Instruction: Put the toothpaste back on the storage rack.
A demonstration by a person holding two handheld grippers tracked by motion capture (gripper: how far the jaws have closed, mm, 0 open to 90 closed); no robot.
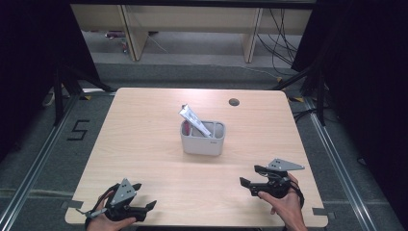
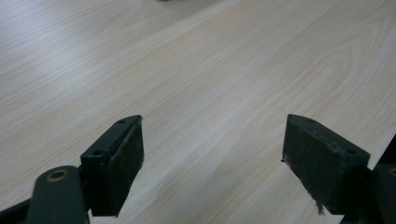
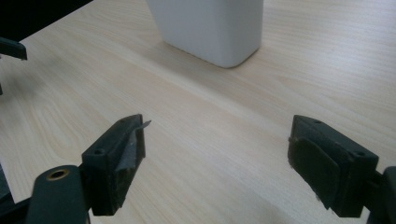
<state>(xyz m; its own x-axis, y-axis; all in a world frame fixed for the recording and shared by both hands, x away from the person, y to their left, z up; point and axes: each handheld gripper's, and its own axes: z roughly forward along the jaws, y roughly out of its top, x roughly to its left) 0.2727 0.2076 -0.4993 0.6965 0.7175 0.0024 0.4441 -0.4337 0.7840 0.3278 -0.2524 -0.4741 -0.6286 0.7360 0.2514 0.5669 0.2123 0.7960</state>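
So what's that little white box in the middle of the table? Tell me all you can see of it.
The holder is a small white tub with rounded corners, plastic by the look of it, split into compartments open at the top. It stands upright near the middle of the wooden table. A silvery tube leans in its left compartment, tilted up and to the left, poking out above the rim, with something red beside it. Neither gripper touches the holder.

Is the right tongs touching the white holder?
Apart. The right gripper view shows the right tongs open with bare table between them and the white holder; the high view shows the same gap.
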